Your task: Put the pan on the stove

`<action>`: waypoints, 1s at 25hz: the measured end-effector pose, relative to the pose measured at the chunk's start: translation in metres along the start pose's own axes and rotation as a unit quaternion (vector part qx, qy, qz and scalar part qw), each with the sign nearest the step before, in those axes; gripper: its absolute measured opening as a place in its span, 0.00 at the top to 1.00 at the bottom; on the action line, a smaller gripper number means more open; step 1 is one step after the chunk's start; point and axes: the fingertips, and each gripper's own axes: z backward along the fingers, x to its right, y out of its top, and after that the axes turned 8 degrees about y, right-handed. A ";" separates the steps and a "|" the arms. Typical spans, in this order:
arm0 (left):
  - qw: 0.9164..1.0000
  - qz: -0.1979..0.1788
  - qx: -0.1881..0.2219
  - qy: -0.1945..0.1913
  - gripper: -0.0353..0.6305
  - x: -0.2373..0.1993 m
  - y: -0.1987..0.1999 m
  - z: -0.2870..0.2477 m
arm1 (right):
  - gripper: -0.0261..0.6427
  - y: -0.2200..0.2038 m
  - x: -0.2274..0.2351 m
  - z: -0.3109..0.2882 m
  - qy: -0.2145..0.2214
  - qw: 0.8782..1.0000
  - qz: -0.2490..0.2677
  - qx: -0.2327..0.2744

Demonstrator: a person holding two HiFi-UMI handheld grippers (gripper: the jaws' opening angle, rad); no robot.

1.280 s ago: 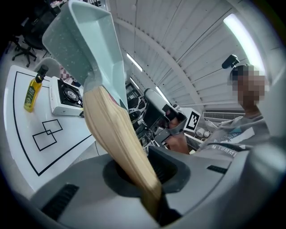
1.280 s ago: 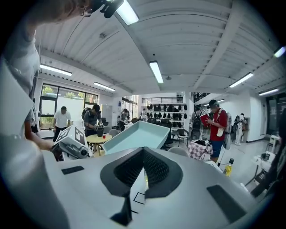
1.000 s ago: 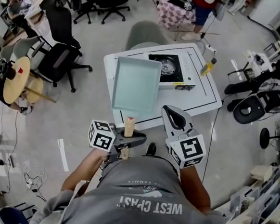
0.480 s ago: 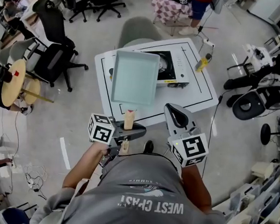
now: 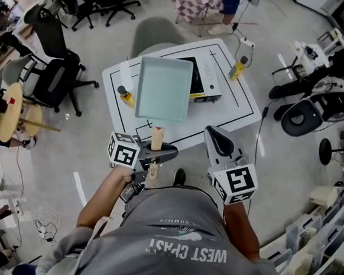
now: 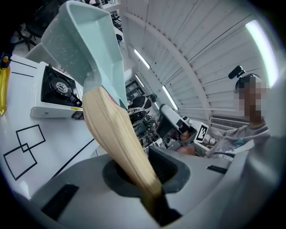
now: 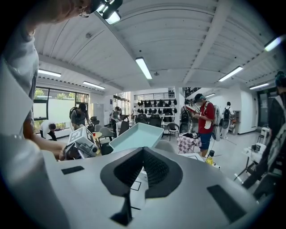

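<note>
Left gripper (image 5: 157,157) holds the bare teal pan (image 5: 164,89) by its wooden handle (image 5: 157,140)

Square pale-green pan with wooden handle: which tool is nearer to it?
Left. The left tool grips the wooden handle of the square pale-green pan; the right tool, shut and empty, hangs apart, right of that handle.

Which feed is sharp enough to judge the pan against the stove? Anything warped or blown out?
Head view: evenly lit and sharp, no glare; the pale teal square pan partly hides the white tabletop gas stove; edges bow. Left gripper view: heavy fisheye; the wooden handle in the left tool is soft up close, the stove crisp. Right gripper view: bright ceiling light strips, dark corners.
</note>
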 end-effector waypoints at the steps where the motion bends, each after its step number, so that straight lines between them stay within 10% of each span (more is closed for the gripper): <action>1: 1.000 0.001 -0.003 -0.001 0.88 -0.003 0.002 -0.003 | 0.94 -0.001 0.003 0.002 -0.004 1.000 -0.002 -0.001; 25: 0.999 0.042 -0.034 -0.002 0.88 -0.085 0.038 -0.066 | 0.94 -0.041 0.055 0.019 -0.047 0.998 -0.044 -0.026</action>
